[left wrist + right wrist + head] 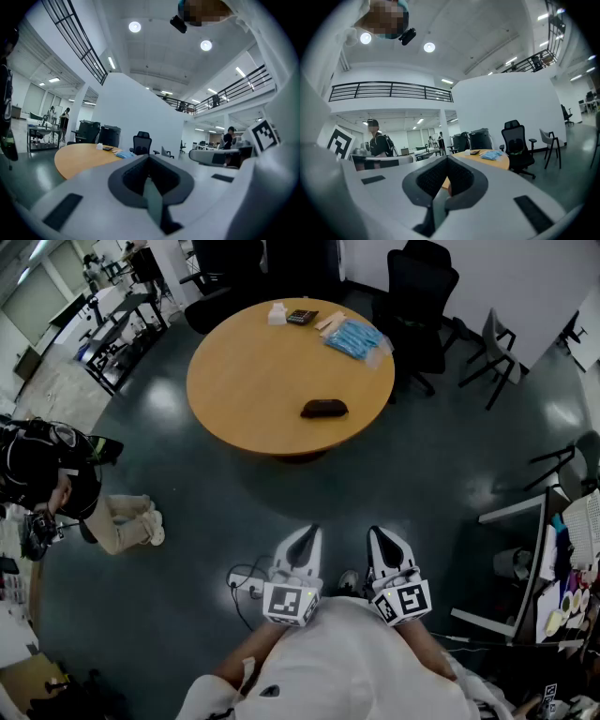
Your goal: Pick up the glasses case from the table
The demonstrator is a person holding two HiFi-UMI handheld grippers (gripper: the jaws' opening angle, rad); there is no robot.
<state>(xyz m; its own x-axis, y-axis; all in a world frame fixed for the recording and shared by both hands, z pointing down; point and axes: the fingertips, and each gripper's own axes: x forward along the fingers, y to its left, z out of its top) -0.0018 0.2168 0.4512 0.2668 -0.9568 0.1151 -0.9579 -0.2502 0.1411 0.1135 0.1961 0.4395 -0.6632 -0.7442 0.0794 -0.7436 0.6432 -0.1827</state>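
The glasses case (323, 409) is a dark oval lying near the front edge of the round wooden table (253, 381). Both grippers hang close to my body, well short of the table and pointing toward it. My left gripper (307, 532) is shut, nothing between its jaws. My right gripper (382, 532) beside it also looks shut and empty. In the left gripper view the left gripper (149, 158) covers the lower half and the table (79, 157) shows far off at left. From the right gripper (447, 160), the table (490, 160) shows past the jaws. The case is hidden in both gripper views.
A white box (277, 314), a dark flat device (302, 317) and a blue packet (354, 338) lie at the table's far side. Black chairs (422, 296) stand behind it. A person (56, 479) crouches at left. A desk (525, 549) stands right; cables (246, 579) lie on the floor.
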